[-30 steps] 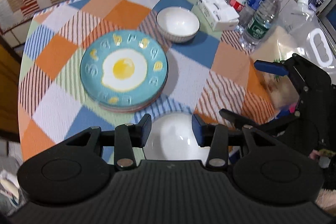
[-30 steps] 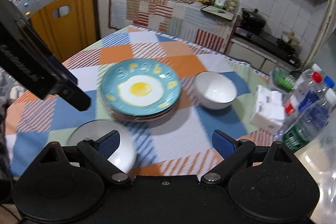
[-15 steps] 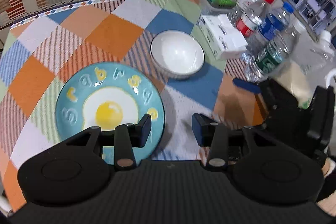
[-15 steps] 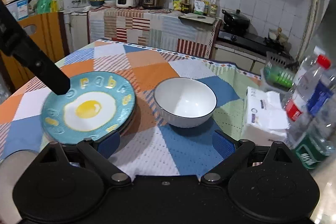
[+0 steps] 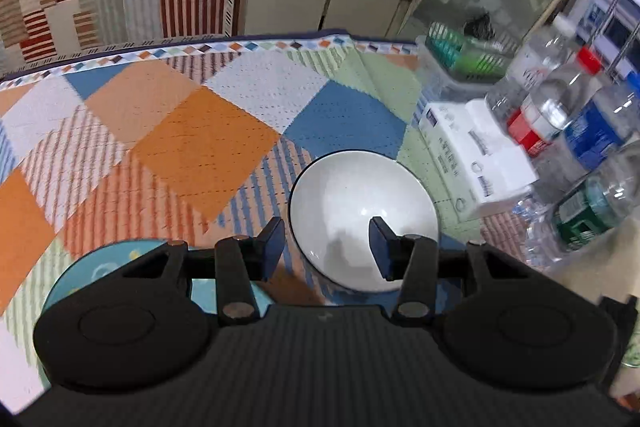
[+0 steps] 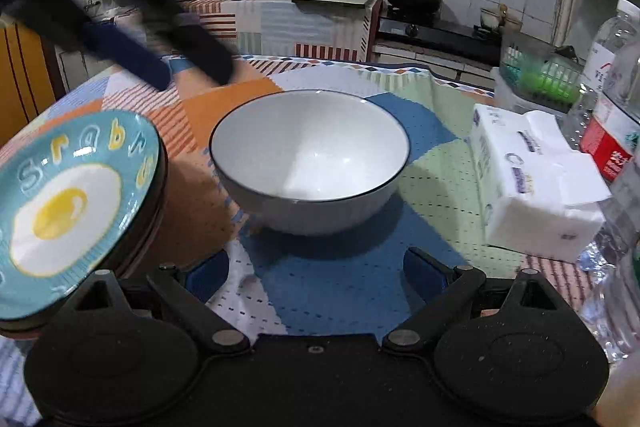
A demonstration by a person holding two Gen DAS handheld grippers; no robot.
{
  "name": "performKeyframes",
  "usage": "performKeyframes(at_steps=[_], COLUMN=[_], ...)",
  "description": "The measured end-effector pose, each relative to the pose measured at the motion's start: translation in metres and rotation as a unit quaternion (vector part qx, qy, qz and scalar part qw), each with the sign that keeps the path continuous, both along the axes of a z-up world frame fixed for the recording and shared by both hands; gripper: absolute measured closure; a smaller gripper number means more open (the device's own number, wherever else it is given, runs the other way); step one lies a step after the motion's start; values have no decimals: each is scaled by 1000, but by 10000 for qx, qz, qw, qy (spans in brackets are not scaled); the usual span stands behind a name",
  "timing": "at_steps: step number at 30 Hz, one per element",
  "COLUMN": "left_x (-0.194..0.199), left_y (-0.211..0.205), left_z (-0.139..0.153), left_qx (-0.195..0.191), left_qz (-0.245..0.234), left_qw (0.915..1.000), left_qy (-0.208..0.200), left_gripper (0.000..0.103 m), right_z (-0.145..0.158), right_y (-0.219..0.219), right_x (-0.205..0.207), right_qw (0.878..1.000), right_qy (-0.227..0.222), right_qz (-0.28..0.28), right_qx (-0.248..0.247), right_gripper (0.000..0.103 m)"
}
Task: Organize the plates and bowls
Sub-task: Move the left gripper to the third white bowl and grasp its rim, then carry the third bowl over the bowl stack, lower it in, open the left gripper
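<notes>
A: On the left-wrist view, plate mostly hidden behind left gripper; bottles blurred, cut off at right.
B: Left jaws?
A: Apart, nothing held. Right pad overlaps the bowl in view; contact unclear.
B: Right gripper?
A: Wide apart, empty, low and just short of the bowl. Left gripper shows there as a dark blur top-left.
B: Room?
A: Bare checked cloth between fingers and bowl. Plate stack left of bowl, tissue pack right, both near.
B: Surfaces?
A: Bowl glossy white, dark rim, ribbed outside. Plate teal, fried-egg print.
</notes>
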State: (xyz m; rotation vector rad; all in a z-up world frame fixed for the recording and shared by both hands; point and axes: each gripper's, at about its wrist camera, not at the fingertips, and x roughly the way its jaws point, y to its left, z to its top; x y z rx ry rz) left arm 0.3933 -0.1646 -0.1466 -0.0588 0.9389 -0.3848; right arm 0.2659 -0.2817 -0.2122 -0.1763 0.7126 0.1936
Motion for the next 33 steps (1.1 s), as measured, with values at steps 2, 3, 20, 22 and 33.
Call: performKeyframes(at_steps=[2,3,20,22,33], left_x=[9,12,10,2,-53], left_y=[-7,-8,0,1,12], left_z=[-12,-18,-39,-30,20], left_qx=[217,328,-1,70,33], left_qz=[0,54,-23,-164,-399], left_qw=[9997,9994,9982,9984,9969], left_qy=[98,134,607,533,685], left_gripper=[58,58,86,86,85], right_z=[-1,0,4,11,59], right_y=[0,-3,2,3,7], right_x=[5,8,31,25,-27], right_qw=[10000,9999,9996,9996,9975], right_qy=[-26,-15,84,123,446], right_qz=[-24,-37,136,136,-84], right_qx=[42,102,214,220,549], right_gripper=[7,7,7,7,6])
